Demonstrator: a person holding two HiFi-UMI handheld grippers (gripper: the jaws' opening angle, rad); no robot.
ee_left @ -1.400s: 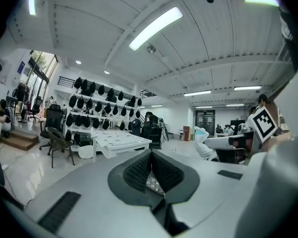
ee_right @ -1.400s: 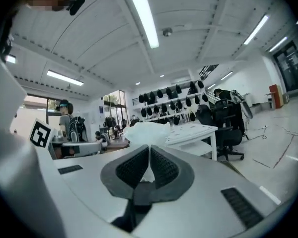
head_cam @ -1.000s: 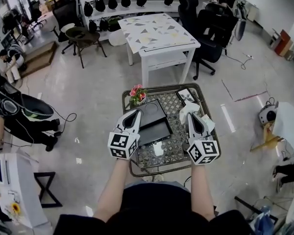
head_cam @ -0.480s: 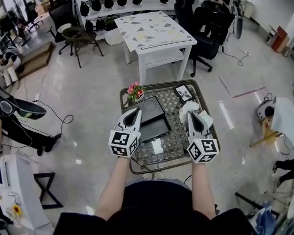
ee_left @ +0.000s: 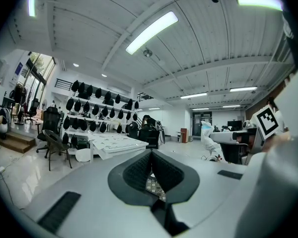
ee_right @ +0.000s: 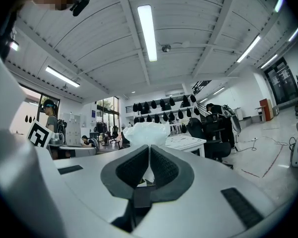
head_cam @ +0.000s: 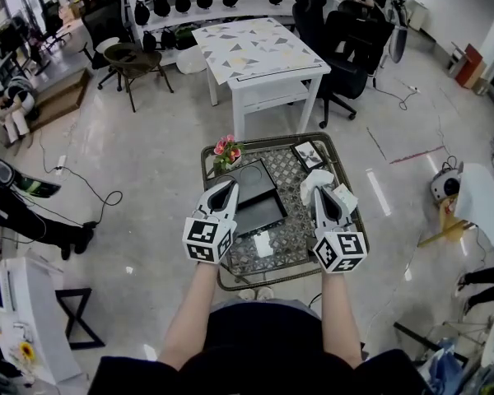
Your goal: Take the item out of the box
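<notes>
1. White crinkled plastic, the item (head_cam: 311, 181), is pinched in the right gripper (head_cam: 323, 194). It is held clear of the black box (head_cam: 259, 202), just off the box's right side and above the desk (head_cam: 273, 144).
2. The right gripper view confirms the hold: the jaws are pressed almost together on a thin fold of the wrapping (ee_right: 146, 132), and the bulk of the bag stands beyond the tips.
3. The left gripper (head_cam: 228, 189) hovers at the box's left edge with its jaws pressed together and nothing between them.
4. The box interior reads dark, and no contents can be made out.
5. Risk — the grip appears to be on loose film only. A quick swing could let the fold slip or tear, dropping the item onto the box or the small white object (head_cam: 263, 243) at its near edge.
6. Risk — pink flowers (head_cam: 228, 153) stand at the box's far-left corner, so a careless forward reach by the left gripper could topple them.
7. Extraction is judged essentially done, and only set-down remains.
</notes>
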